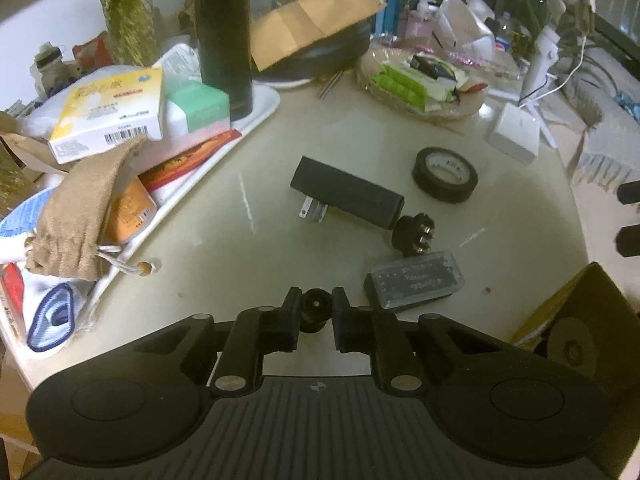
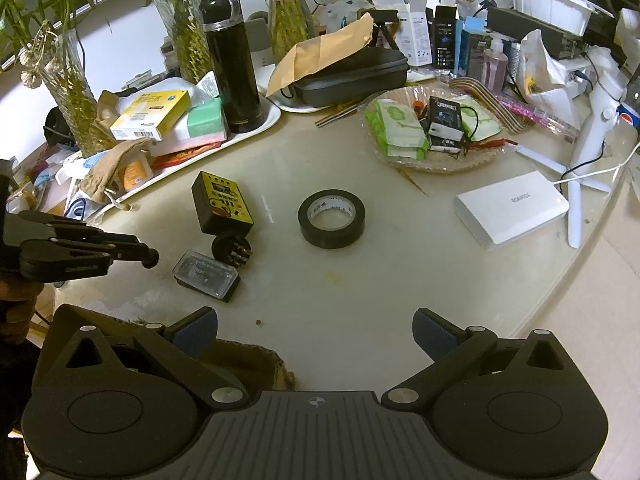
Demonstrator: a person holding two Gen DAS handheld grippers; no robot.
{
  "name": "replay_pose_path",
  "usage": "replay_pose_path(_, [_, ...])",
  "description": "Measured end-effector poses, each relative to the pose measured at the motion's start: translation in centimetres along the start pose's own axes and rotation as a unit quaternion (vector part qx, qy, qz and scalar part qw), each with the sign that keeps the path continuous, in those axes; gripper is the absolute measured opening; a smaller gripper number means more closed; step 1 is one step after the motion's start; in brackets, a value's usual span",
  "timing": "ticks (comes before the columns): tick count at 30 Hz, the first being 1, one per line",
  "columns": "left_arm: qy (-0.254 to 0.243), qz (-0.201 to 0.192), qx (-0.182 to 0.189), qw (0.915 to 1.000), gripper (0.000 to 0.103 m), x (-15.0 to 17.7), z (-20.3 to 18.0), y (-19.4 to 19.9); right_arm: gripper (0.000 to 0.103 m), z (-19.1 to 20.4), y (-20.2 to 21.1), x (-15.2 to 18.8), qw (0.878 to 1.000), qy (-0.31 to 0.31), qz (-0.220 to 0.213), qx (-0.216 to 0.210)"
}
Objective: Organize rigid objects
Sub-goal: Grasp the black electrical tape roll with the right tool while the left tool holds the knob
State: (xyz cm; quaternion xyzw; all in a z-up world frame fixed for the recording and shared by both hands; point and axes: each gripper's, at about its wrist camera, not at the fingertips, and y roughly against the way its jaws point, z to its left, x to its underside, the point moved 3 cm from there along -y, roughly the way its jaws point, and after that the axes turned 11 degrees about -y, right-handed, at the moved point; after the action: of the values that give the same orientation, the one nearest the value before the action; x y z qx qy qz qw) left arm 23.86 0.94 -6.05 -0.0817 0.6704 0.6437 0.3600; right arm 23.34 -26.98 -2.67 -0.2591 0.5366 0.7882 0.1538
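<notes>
Jaws of the left gripper (image 1: 316, 312) are clenched on a small black round knob-like part (image 1: 316, 309), low in the centre of the left wrist view, just above the pale glossy surface (image 1: 248, 264). In the right wrist view that gripper (image 2: 150, 257) enters from the left edge, its tip near the loose parts. Jaws of the right gripper (image 2: 316, 336) stand wide apart with nothing between them.

Just right of the gripped part lies a small clear-lidded black plastic case (image 1: 414, 286). Above it sits a black round plug with brass pins (image 1: 414, 234), touching the end of a black rectangular adapter block with two metal prongs (image 1: 346, 192), whose yellow-labelled face shows in the right wrist view. A roll of black electrical tape (image 1: 445, 174) lies well apart to the upper right, and a white rectangular power bank (image 2: 512, 208) rests near the right edge of the surface.

A brown cardboard box (image 1: 580, 320) shows at the lower right of the left view, likely the place for collecting things, though its contents are hidden.

By my reading the task is early: one part is in hand, while the case, plug, adapter and tape remain loose on the surface.
</notes>
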Motion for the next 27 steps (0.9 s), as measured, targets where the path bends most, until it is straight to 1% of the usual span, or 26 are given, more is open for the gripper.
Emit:
replay_pose_path(8, [0.021,-0.034,0.007,0.9992,0.016,-0.1,0.2,2.5,0.103,0.4,0.0,-0.7,1.0,0.005,-0.002,0.0])
replay_pose_path(17, [0.028,-0.065,0.011,0.9975,0.016,-0.2,-0.2,5.3,0.103,0.9,-0.2,-1.7,1.0,0.015,-0.005,-0.001])
replay_pose_path(27, [0.038,-0.074,0.022,0.9963,0.016,0.7,-0.7,7.0,0.103,1.5,-1.3,-3.4,1.0,0.025,-0.004,-0.001])
